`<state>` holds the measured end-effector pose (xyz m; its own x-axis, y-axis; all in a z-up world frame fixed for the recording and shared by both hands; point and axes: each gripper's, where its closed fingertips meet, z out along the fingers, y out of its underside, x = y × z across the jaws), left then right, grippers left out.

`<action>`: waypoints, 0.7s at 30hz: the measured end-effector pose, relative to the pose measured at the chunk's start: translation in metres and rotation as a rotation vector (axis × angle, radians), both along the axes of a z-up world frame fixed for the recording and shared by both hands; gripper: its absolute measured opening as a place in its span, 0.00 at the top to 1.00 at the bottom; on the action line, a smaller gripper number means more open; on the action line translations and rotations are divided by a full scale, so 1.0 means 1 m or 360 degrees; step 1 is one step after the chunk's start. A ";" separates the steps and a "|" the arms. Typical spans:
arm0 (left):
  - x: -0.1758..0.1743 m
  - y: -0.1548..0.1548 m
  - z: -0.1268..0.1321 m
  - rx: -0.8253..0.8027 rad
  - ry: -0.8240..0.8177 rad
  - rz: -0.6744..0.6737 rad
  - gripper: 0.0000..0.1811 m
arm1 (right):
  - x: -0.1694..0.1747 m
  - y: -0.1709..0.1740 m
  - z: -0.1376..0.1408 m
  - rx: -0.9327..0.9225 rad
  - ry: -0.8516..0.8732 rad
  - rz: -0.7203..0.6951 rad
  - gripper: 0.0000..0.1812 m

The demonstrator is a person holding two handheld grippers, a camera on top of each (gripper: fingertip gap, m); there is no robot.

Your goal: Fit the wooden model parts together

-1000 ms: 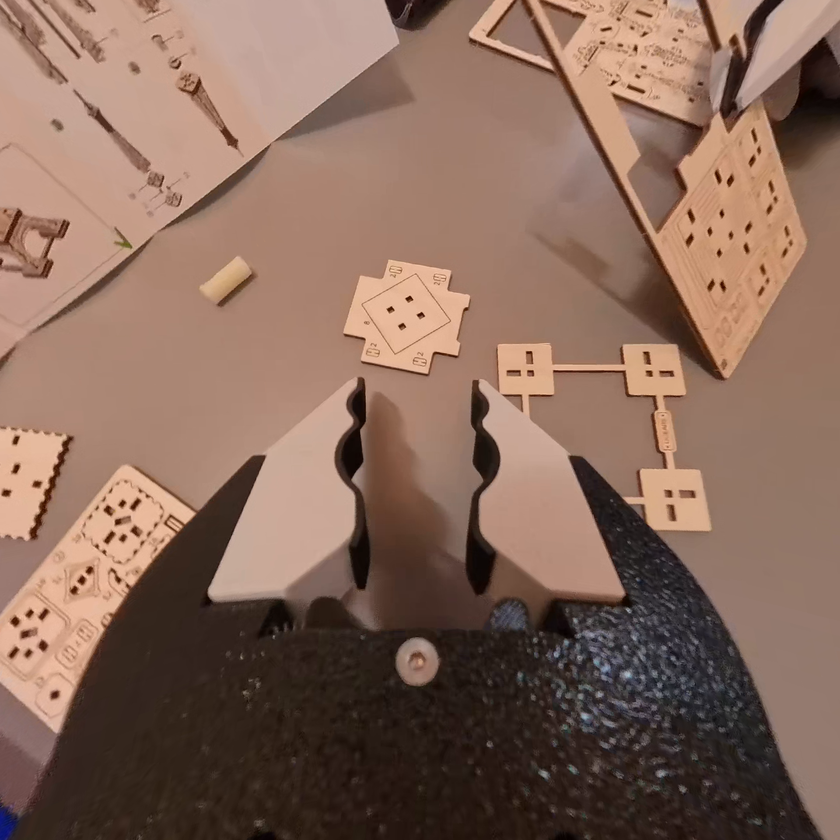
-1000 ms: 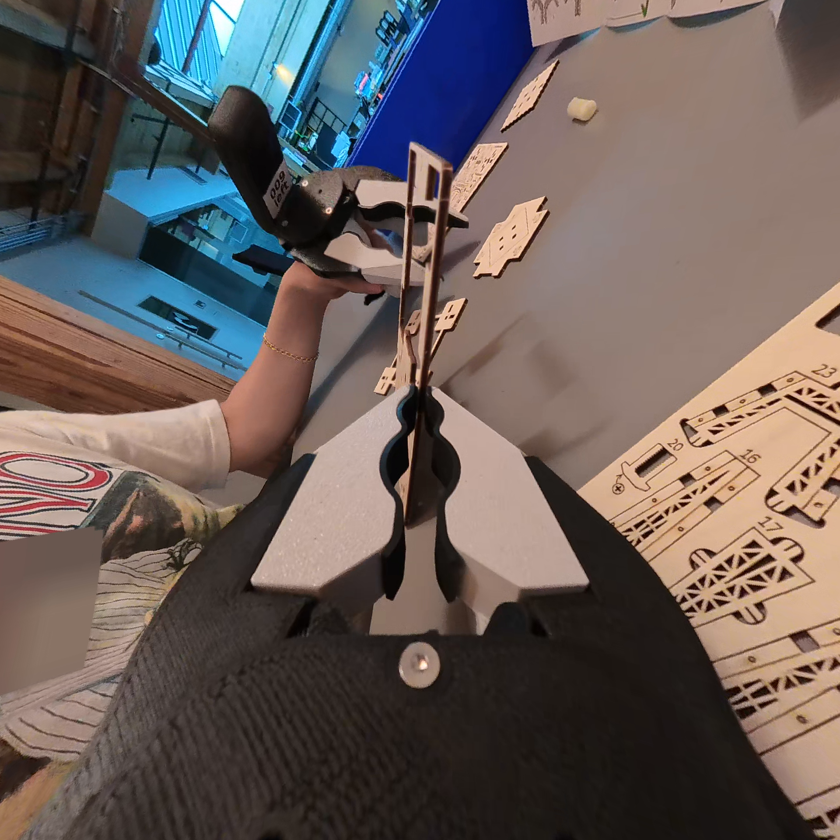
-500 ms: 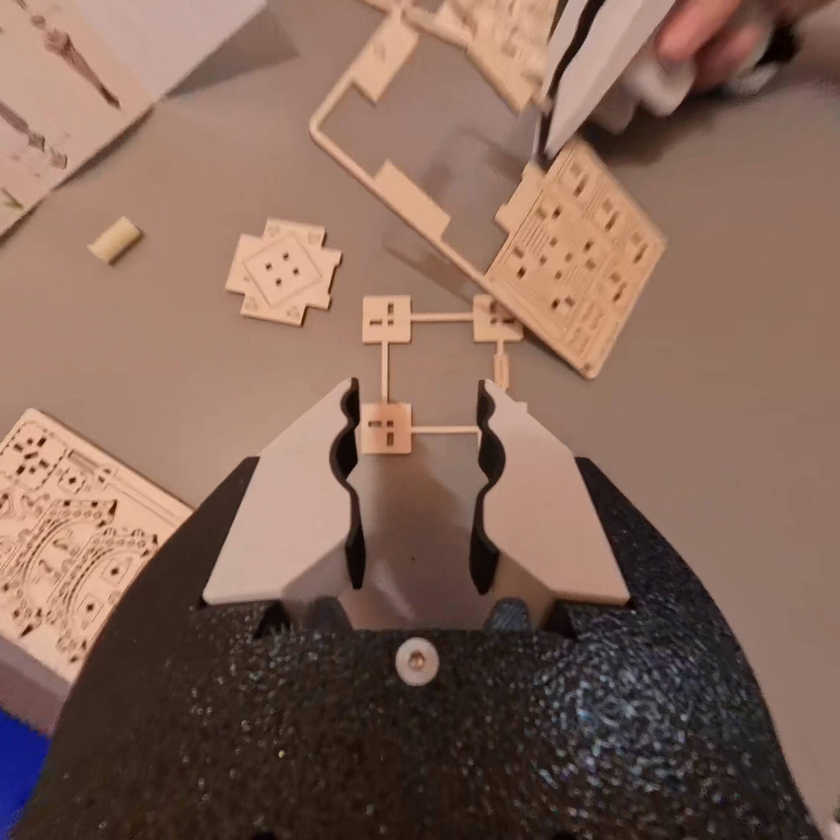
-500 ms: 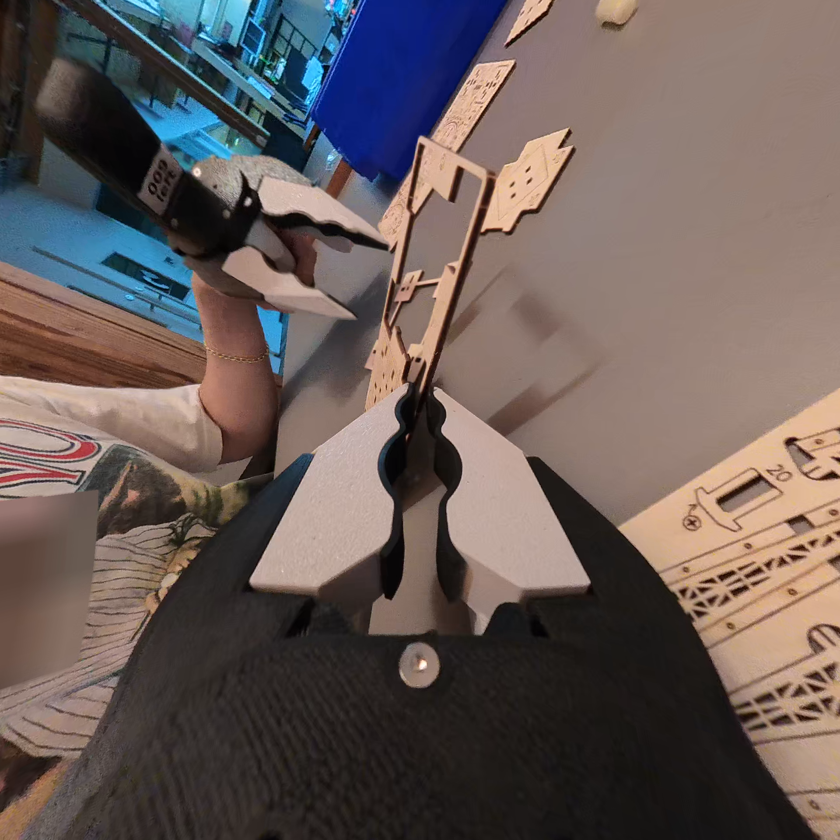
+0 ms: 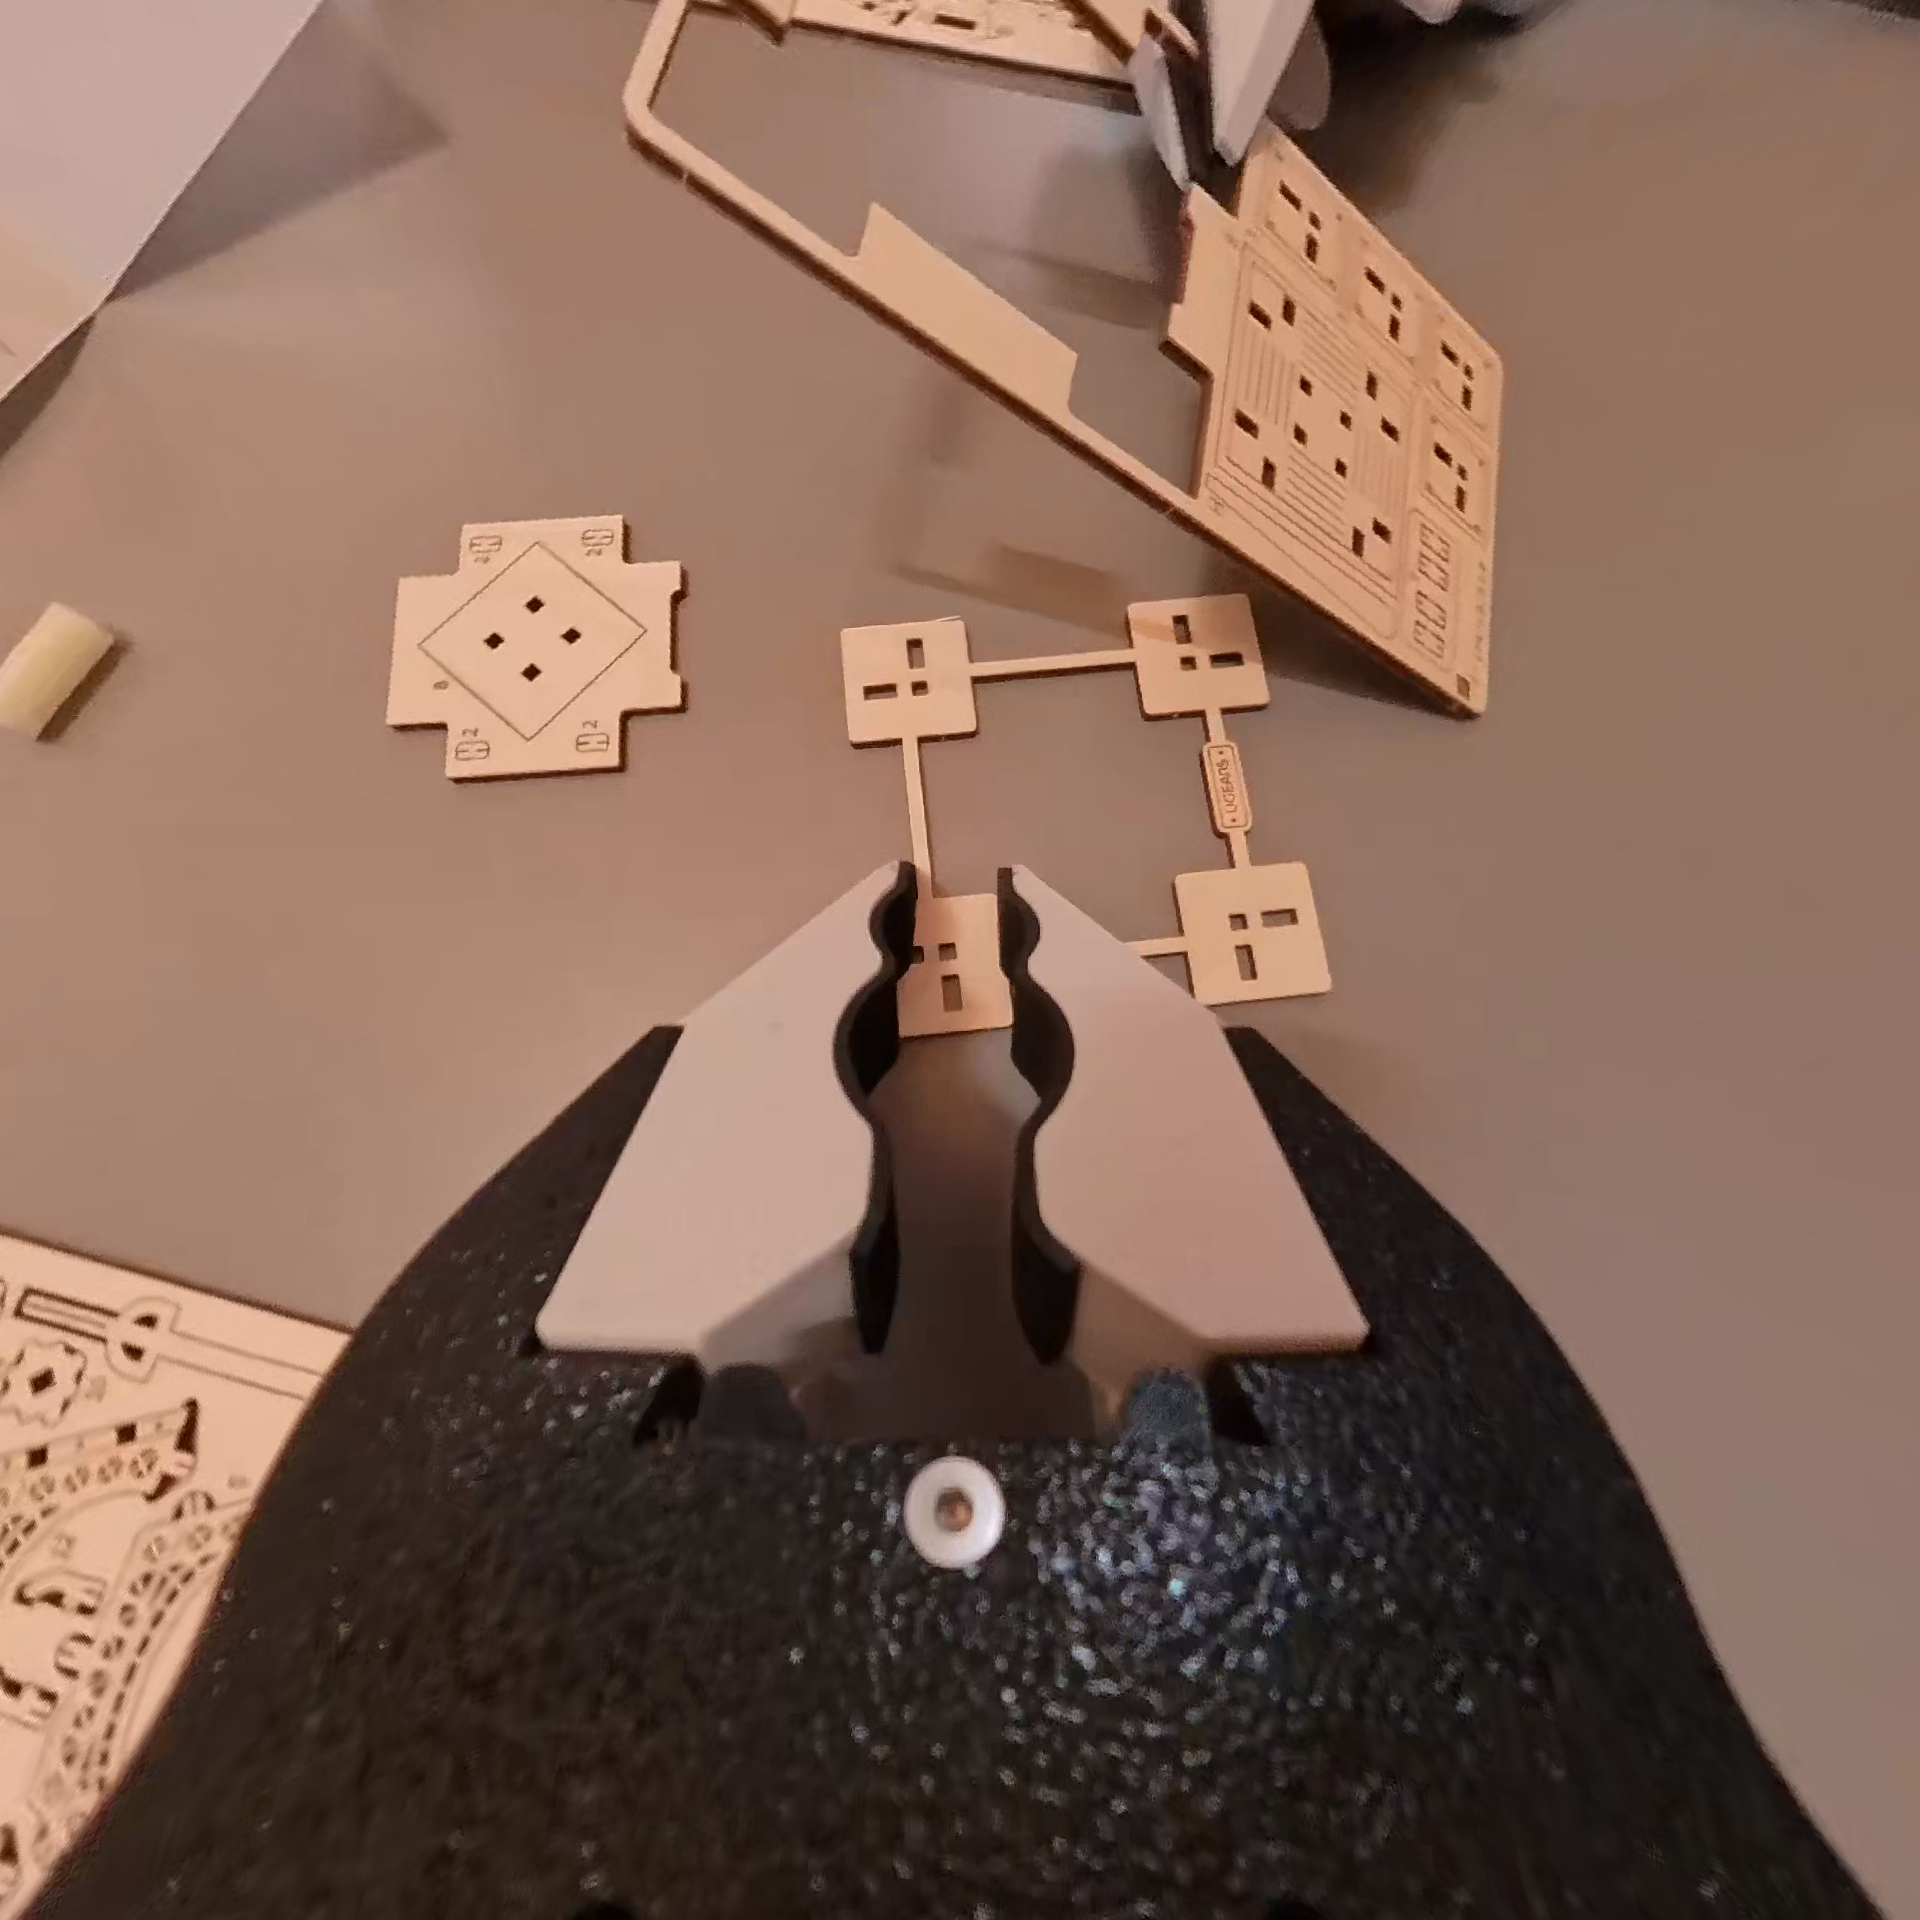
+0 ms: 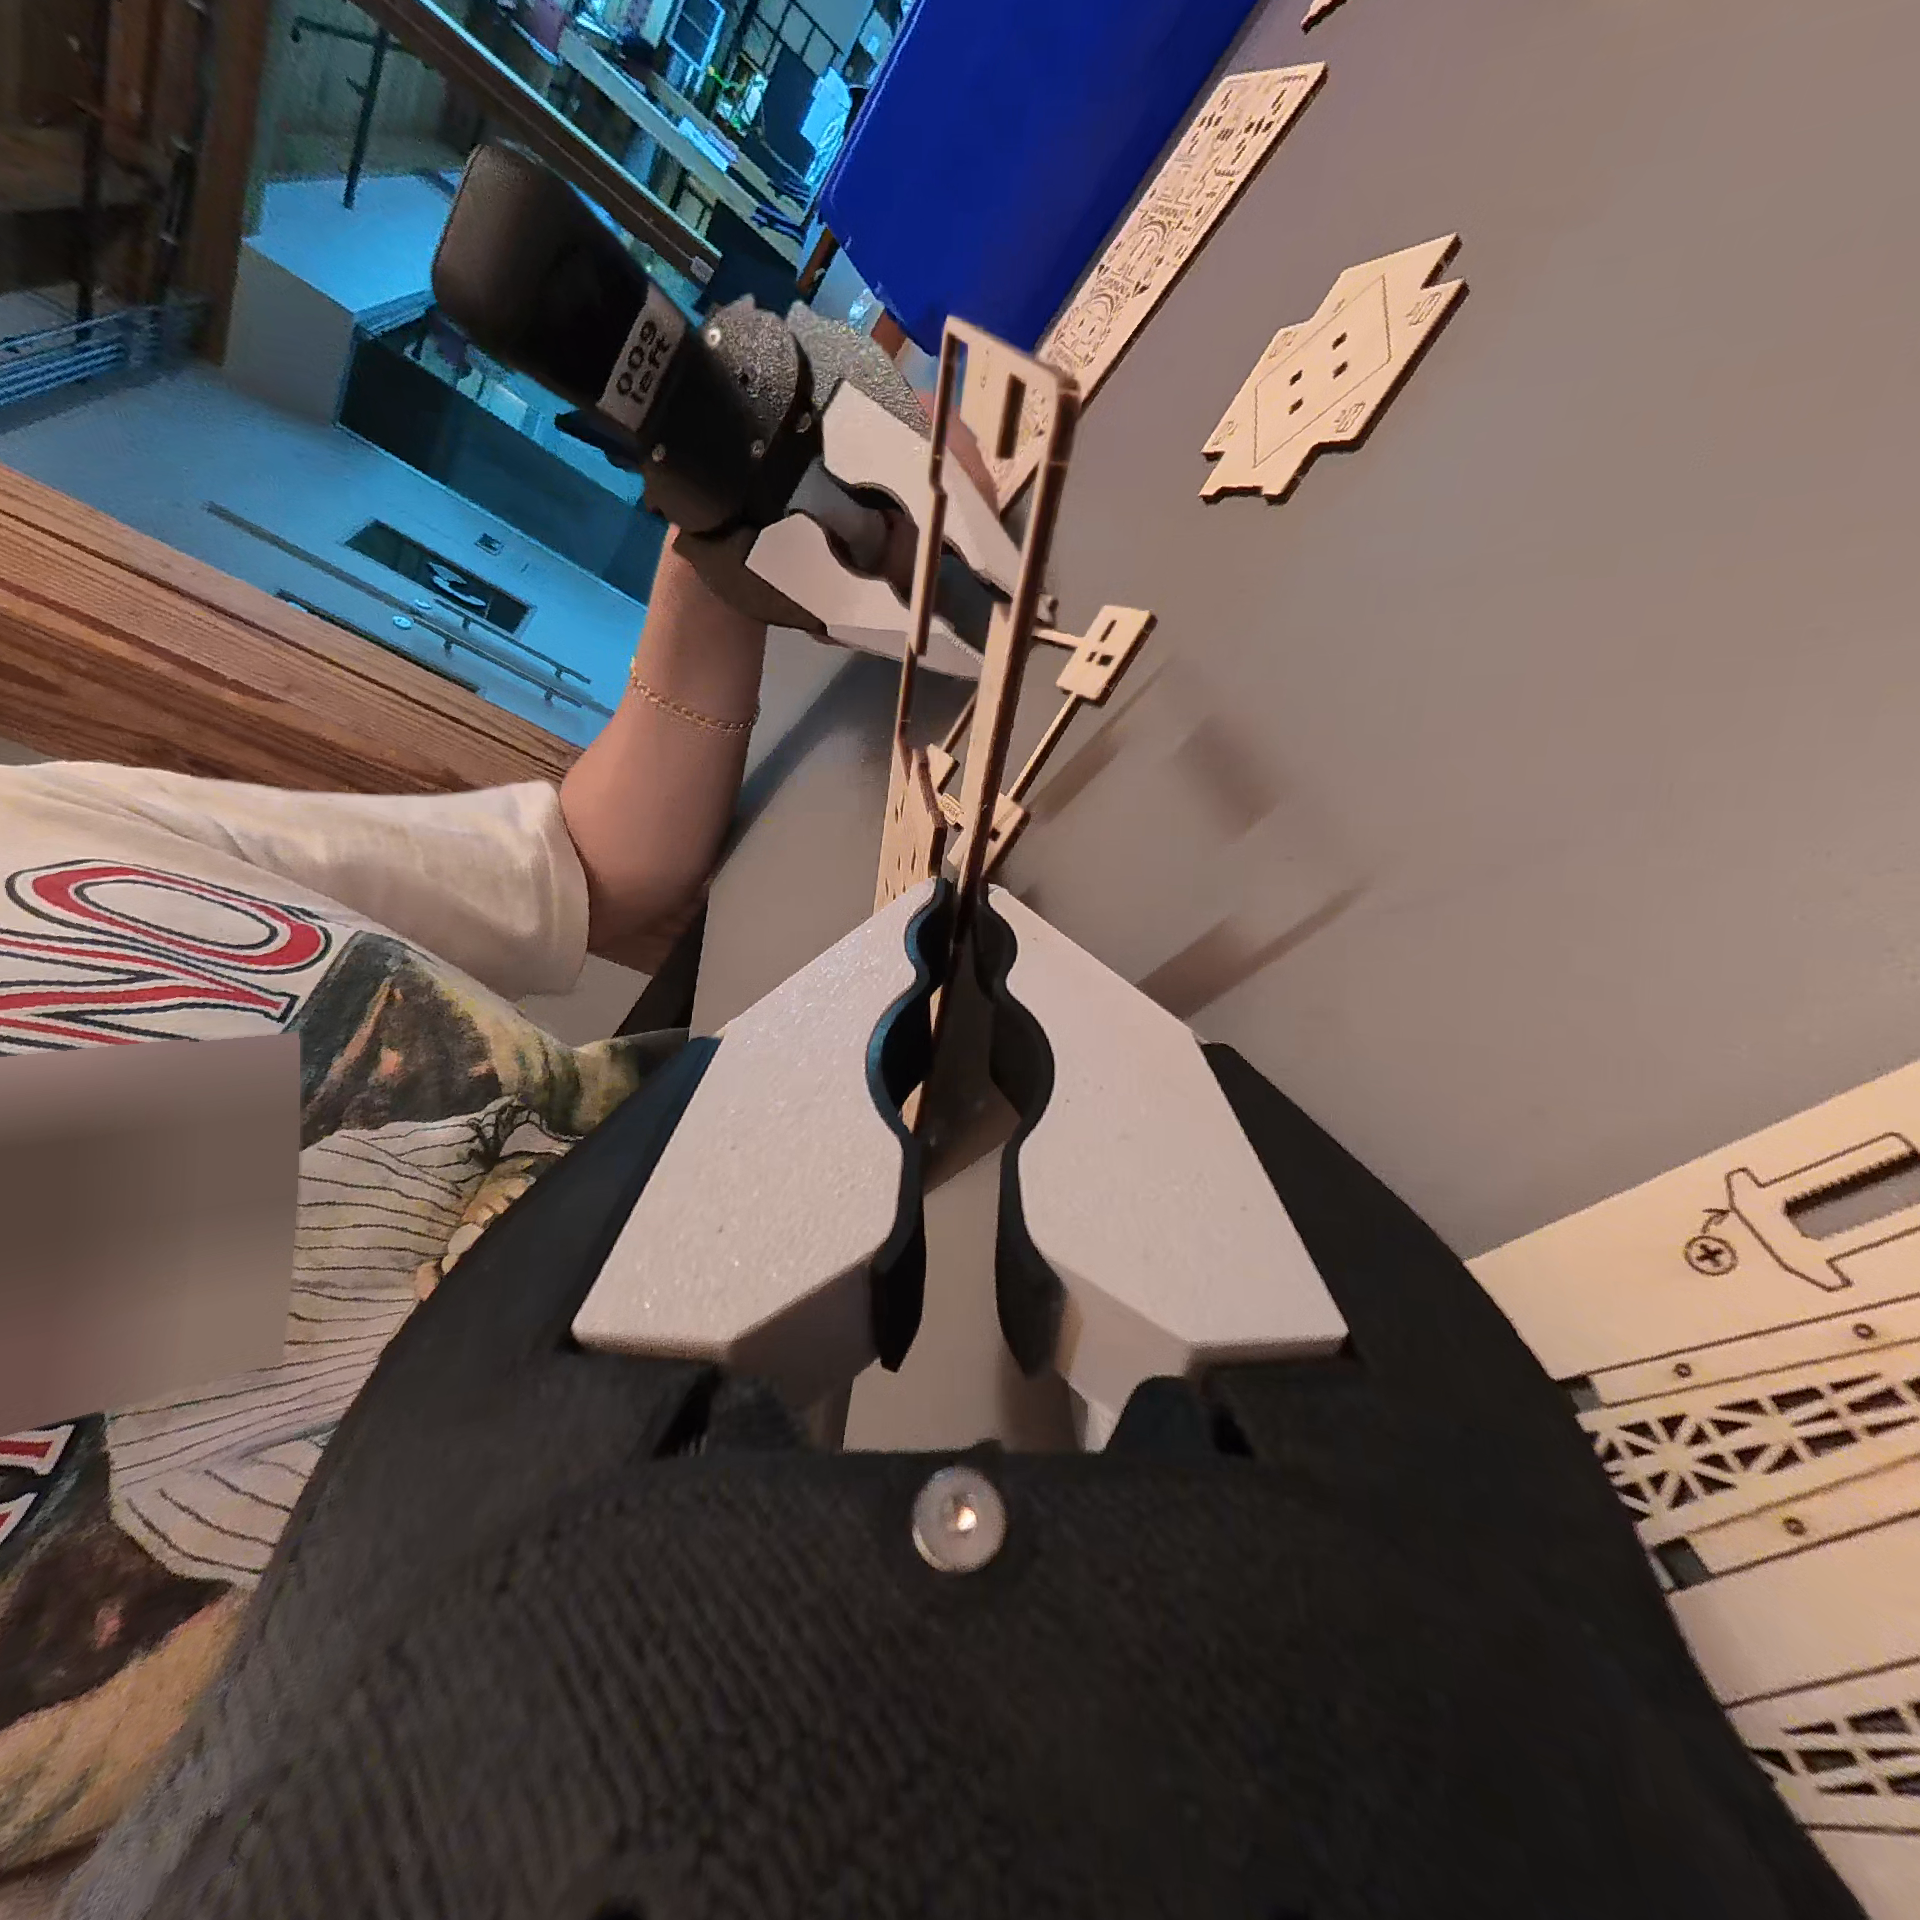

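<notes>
A thin wooden frame of four small squares point(image 5: 1081, 800) lies flat on the grey table point(image 5: 520, 987). My left gripper point(image 5: 954, 883) has its jaws drawn in against the sides of the frame's near-left square point(image 5: 956, 966). My right gripper point(image 6: 961, 899) is shut on a large laser-cut wooden sheet point(image 6: 987, 623), which I see edge-on. In the left wrist view this sheet point(image 5: 1351, 416) slants down to the table just beyond the frame, with the right gripper point(image 5: 1195, 135) at its top edge. A cross-shaped plate point(image 5: 535, 644) lies to the left.
A small cream block point(image 5: 52, 665) lies at the far left. A part sheet point(image 5: 104, 1507) lies near left, paper instructions point(image 5: 125, 156) far left. Another part sheet point(image 6: 1714, 1403) lies right of my right gripper. A person's arm point(image 6: 665, 748) holds the left gripper point(image 6: 831, 488). One gripper's finger ends stand about 12 cm off the other's. My left gripper is the nearer one to the cross-shaped plate point(image 5: 535, 644): about 9 cm, against 15 cm.
My left gripper has moved onto the four-square frame and its jaws have narrowed around the near-left square. The sheet in my right gripper has tilted lower toward the table.
</notes>
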<state>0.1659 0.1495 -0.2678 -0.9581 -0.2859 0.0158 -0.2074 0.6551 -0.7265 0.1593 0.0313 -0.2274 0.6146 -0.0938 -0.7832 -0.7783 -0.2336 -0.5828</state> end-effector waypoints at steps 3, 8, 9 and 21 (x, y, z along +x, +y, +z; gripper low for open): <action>0.000 0.000 0.000 0.0019 0.0001 -0.0079 0.93 | 0.000 0.000 0.000 0.0005 0.0005 0.0004 0.99; 0.003 0.005 0.009 0.0034 -0.0098 -0.0064 0.88 | 0.001 -0.001 0.003 0.0033 0.0017 -0.0011 1.00; 0.003 0.005 0.015 -0.0015 -0.0101 -0.0040 0.88 | 0.003 -0.001 0.003 0.0032 0.0019 -0.0021 1.00; 0.071 0.052 0.073 -0.0315 -0.0769 0.0836 0.76 | 0.011 -0.002 0.001 0.0017 0.0023 -0.0101 1.00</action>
<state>0.2373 0.2020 -0.1948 -0.6089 -0.7443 -0.2742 -0.0851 0.4050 -0.9103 0.1700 0.0290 -0.2266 0.5963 -0.1238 -0.7932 -0.7997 -0.1773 -0.5736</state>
